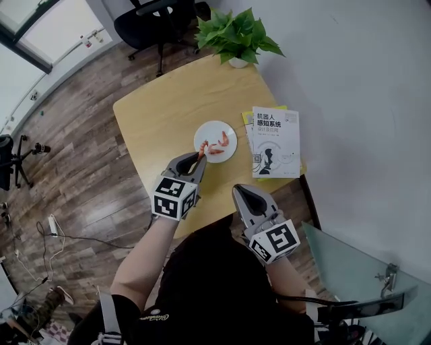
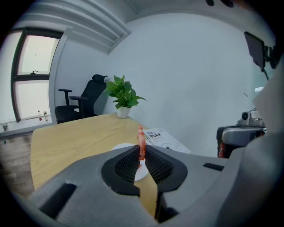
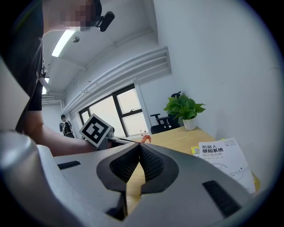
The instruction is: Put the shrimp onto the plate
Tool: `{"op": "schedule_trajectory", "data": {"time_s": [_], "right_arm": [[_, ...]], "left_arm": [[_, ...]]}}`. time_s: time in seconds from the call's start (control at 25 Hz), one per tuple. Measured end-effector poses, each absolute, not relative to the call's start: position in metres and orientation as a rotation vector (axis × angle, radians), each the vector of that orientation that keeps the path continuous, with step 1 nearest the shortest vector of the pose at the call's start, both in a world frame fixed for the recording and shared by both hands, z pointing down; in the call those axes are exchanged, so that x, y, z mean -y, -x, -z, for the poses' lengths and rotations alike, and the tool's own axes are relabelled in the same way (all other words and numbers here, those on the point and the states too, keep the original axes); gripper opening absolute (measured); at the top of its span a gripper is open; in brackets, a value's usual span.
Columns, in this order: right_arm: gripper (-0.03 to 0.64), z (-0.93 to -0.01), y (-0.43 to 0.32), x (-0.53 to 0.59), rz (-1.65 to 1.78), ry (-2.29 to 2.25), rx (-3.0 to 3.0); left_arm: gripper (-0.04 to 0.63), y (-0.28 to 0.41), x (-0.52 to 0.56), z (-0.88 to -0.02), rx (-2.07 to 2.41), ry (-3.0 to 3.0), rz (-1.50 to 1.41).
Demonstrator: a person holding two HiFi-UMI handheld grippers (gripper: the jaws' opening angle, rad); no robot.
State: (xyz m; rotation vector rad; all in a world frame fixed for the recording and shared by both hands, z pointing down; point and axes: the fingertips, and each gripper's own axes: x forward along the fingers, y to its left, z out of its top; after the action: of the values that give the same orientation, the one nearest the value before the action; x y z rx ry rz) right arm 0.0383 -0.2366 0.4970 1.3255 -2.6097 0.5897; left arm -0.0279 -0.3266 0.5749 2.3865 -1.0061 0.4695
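Note:
A white plate (image 1: 210,131) lies mid-table with two orange shrimp (image 1: 223,139) on it. My left gripper (image 1: 199,157) hovers at the plate's near-left rim, shut on another shrimp (image 1: 201,149). In the left gripper view that shrimp (image 2: 141,139) stands upright, pinched between the dark pads, with the plate (image 2: 123,146) just beyond the tips of my left gripper (image 2: 142,150). My right gripper (image 1: 246,193) waits above the table's near edge, jaws together and empty. The right gripper view shows my right gripper (image 3: 140,147) shut, with the held shrimp (image 3: 146,139) beyond it.
A white book (image 1: 275,141) lies right of the plate over a yellow one. A potted plant (image 1: 238,35) stands at the table's far corner, and a black office chair (image 1: 158,19) is behind it. A white wall runs along the table's right side.

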Motion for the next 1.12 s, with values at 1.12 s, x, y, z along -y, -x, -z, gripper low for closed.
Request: {"op": "schedule_trajectory", "data": {"time_s": [1.12], "right_arm": [[0.003,-0.507,-0.065,0.235,-0.637,-1.432,2.534]], "left_arm": [[0.035,-0.009,0.378,-0.694,0.547,-2.168,-0.925]]}}
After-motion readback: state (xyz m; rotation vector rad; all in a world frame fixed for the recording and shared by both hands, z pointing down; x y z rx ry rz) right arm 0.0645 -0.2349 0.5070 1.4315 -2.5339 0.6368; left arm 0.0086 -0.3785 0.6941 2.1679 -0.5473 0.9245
